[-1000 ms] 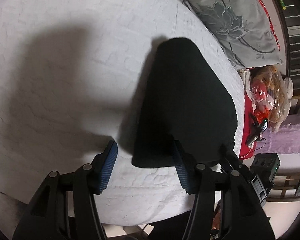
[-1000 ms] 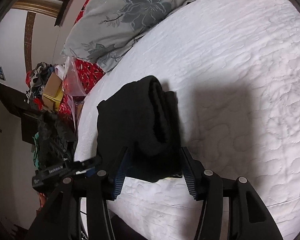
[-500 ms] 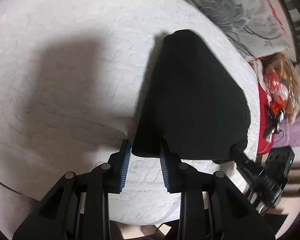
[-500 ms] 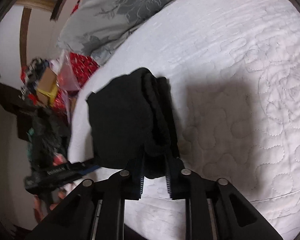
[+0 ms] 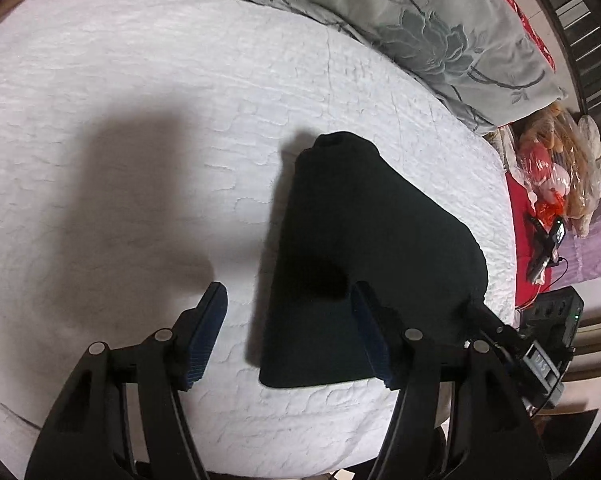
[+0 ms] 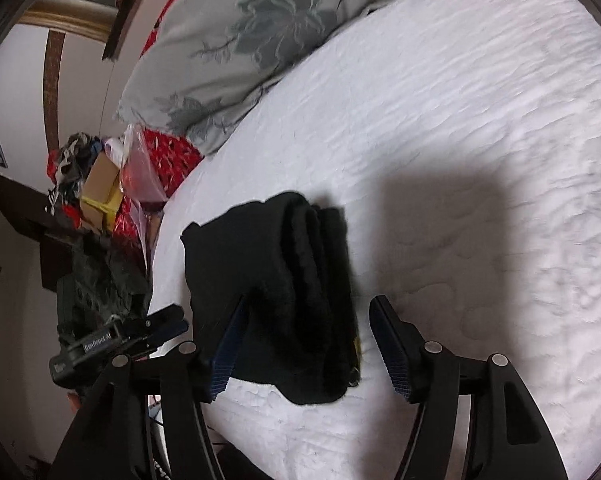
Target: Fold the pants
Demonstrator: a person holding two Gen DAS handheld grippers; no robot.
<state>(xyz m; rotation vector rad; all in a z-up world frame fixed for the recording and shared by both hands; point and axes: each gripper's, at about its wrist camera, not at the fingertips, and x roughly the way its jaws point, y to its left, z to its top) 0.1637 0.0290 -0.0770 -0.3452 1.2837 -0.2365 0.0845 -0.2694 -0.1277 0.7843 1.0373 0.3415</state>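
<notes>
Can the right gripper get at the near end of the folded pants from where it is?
Probably yes: the right gripper is open, its jaws straddle the pants on the bed, nothing between.

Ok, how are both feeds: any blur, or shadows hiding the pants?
Left wrist view: sharp; a broad shadow darkens the white quilt beside the black pants. Right wrist view: slightly motion-blurred; the pants show little fold detail.

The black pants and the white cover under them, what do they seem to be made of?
The black pants: likely a thick, soft knit or fleece, matte, with plump rounded folds. The white cover: apparently quilted cotton-like fabric, matte, with stitched curving patterns puckering its surface.
</notes>
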